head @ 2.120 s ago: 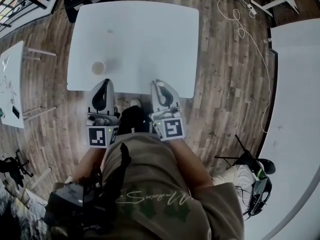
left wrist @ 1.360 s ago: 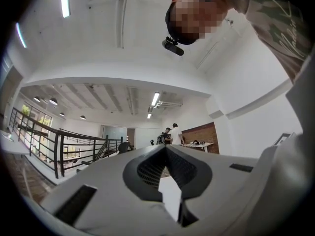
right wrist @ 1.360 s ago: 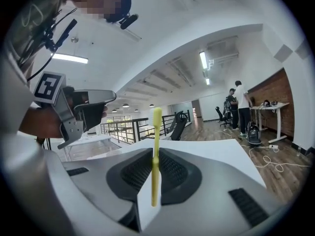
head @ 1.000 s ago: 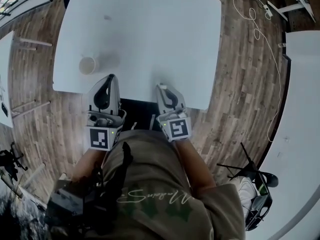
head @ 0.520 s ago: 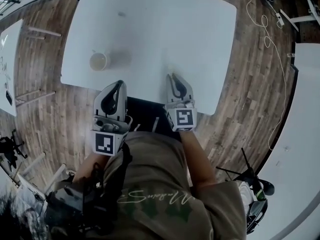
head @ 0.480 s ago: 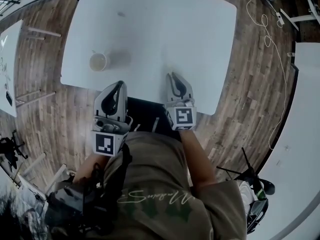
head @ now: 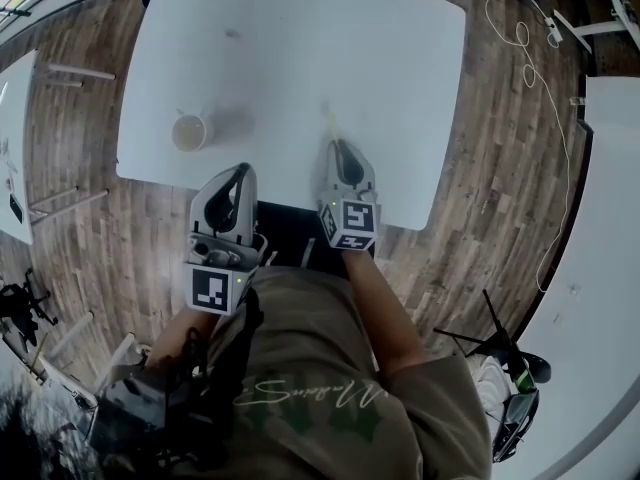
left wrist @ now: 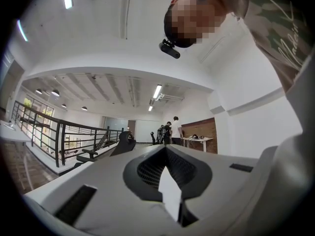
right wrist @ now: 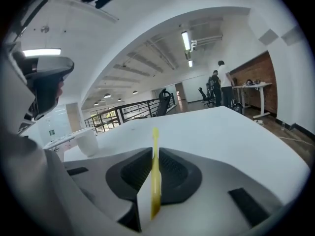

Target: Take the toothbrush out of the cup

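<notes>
The white cup [head: 190, 131] stands upright near the white table's [head: 330, 38] front left edge; in the right gripper view the cup [right wrist: 88, 141] shows at the left. My right gripper [head: 340, 148] reaches over the table's front edge, to the right of the cup and apart from it. Its jaws hold a yellow toothbrush [right wrist: 155, 181] whose end [head: 328, 120] pokes past the tips above the tabletop. These jaws have just been opening a little, with the brush still pinched between them. My left gripper [head: 238, 170] hovers at the table edge just in front of the cup, shut and empty.
Wooden floor surrounds the table. Other white tables stand at the left [head: 15, 148] and right [head: 600, 298]. A cable [head: 520, 38] lies on the floor at the upper right. People stand by a desk [right wrist: 216, 90] far off, and a black railing [left wrist: 59, 141] runs at the left.
My right gripper has moved forward and down over the table's front edge, and the yellow toothbrush now shows past its tips. The left gripper has hardly moved.
</notes>
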`<state>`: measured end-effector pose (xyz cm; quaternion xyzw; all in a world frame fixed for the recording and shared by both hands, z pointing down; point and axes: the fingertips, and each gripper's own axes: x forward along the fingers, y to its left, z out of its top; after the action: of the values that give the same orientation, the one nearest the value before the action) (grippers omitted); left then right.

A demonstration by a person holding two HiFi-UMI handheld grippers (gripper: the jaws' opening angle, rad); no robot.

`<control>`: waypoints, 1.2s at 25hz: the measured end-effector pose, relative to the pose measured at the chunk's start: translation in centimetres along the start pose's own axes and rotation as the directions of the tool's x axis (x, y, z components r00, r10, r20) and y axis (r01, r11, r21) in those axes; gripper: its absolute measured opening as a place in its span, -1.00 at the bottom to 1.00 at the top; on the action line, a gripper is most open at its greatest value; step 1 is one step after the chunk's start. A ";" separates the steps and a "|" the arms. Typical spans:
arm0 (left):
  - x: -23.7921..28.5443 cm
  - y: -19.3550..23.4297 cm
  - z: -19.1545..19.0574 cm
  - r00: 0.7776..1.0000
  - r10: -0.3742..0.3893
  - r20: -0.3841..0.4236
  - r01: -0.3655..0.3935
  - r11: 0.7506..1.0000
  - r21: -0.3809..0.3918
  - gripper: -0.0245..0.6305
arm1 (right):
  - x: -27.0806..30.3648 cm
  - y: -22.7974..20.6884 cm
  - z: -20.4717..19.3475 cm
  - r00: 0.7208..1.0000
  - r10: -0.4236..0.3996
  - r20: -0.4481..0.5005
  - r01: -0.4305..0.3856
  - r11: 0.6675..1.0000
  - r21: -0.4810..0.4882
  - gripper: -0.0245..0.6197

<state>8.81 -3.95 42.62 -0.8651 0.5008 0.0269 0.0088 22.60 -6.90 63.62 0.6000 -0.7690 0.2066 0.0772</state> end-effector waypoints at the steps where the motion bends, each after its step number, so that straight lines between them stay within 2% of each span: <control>1: -0.1 0.0 0.0 1.000 -0.002 -0.003 0.002 1.000 -0.004 -0.89 | -0.1 -0.1 0.0 1.000 -0.009 -0.001 0.009 1.000 0.018 -0.77; 5: 0.1 0.3 -0.5 1.000 -0.005 -0.016 0.005 1.000 0.000 -0.89 | 0.4 -0.7 -0.2 0.999 -0.033 -0.005 0.033 0.998 0.045 -0.77; 14: 0.2 0.8 -1.0 0.999 0.002 -0.038 -0.003 1.000 -0.012 -0.89 | 0.7 -1.0 0.0 1.000 -0.025 -0.007 0.025 0.999 0.038 -0.75; 16: 0.2 0.8 -0.9 0.999 -0.007 -0.042 0.006 1.000 -0.010 -0.89 | 0.7 -0.9 0.2 1.000 -0.016 0.001 0.016 0.999 0.040 -0.65; 23: 0.7 0.5 -0.7 0.999 -0.017 -0.052 0.017 1.000 -0.010 -0.89 | 0.5 -1.2 0.9 1.000 -0.016 0.011 0.015 0.999 0.048 -0.64; 27: 0.8 0.7 -0.2 0.998 -0.007 -0.063 0.006 1.000 -0.018 -0.89 | -0.5 -1.5 2.5 0.999 -0.030 0.030 0.029 0.999 0.032 -0.64; 30: 0.9 0.5 1.4 0.997 -0.005 -0.072 0.003 0.999 -0.033 -0.89 | -2.6 0.0 5.2 0.999 0.025 0.033 -0.025 1.000 -0.012 -0.65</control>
<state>8.77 -4.97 41.13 -0.8666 0.4984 0.0041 -0.0236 24.01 -6.70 57.93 0.5932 -0.7789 0.1928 0.0652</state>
